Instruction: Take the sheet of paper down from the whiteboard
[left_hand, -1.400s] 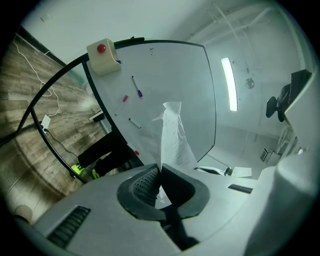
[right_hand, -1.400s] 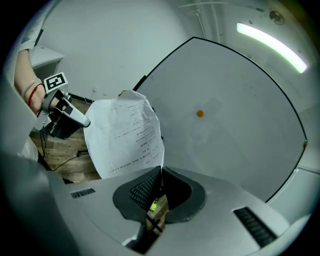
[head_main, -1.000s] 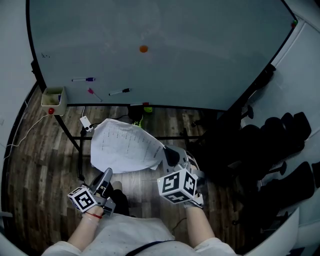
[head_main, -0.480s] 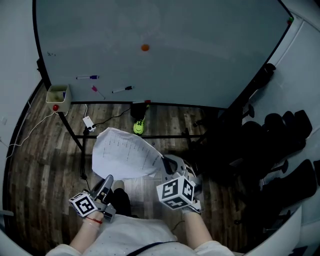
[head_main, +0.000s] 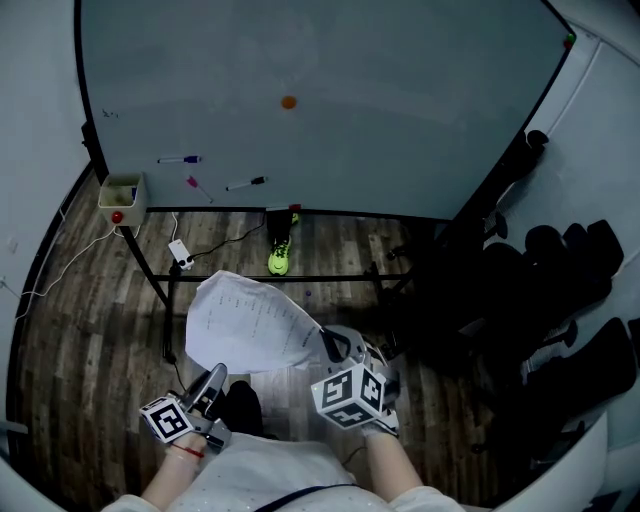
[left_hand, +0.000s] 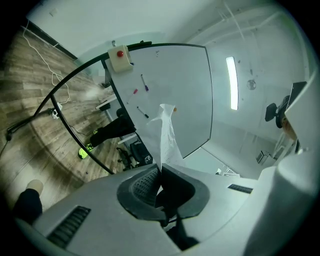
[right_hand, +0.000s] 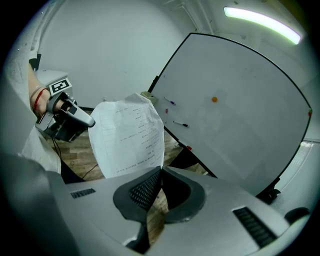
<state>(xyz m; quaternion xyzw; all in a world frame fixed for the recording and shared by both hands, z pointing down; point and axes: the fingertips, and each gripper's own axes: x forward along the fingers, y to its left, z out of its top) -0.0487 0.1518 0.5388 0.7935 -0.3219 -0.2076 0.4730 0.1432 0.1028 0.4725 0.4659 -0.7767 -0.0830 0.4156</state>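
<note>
Pinching the sheet of paper with my left gripper and right gripper, jaws fully closed on its edges — spreading them could tear it.

The sheet of paper bears print too small to read

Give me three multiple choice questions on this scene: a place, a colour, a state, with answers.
1. The white printed sheet of paper is: A on the large whiteboard; B held by left gripper and right gripper; C behind the board.
2. The small round magnet on the board is: A orange; B blue; C green.
3. The right gripper is: A wide open; B shut on the sheet; C shut, empty.
Answers: 1 B, both clamp its near edge; 2 A, an orange dot; 3 B, pads meet on its corner.
</note>
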